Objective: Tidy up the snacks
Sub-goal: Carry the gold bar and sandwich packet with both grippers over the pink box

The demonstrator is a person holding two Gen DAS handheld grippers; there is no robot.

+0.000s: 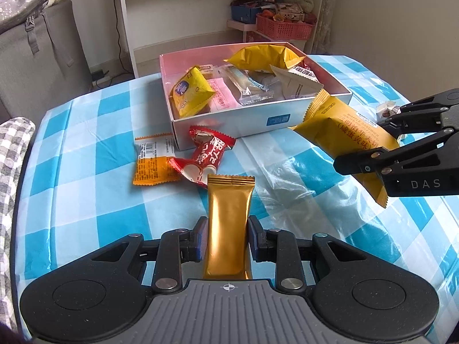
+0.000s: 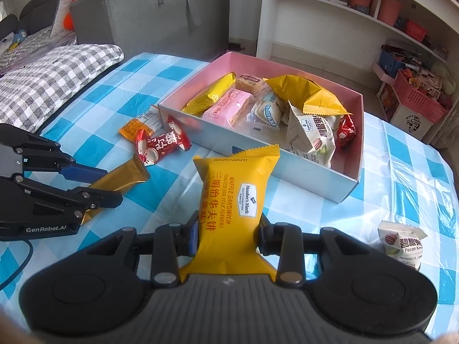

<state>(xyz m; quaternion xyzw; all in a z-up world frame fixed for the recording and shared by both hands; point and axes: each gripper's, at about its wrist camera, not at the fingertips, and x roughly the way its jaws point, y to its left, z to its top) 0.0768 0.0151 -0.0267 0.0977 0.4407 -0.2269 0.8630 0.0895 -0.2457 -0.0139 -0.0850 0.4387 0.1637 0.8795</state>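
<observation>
Two grippers, two snacks over the checked table

The left gripper [image 1: 226, 236] pinches a gold bar packet [image 1: 228, 223]; the right gripper [image 2: 228, 230] clamps a yellow waffle sandwich pack [image 2: 235, 200]. The snack box [image 2: 315, 166] sits ahead of both, red candy packets [image 1: 206, 154] just beyond the left fingers.

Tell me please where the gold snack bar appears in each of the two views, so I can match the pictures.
Left wrist view: the gold snack bar stands at bottom centre, clamped in the left hand-held gripper.
Right wrist view: it lies at the left, slanting out of that same gripper seen from the side.
Shared landmark: the red candy packets on the checked cloth in front of the snack box.
</observation>
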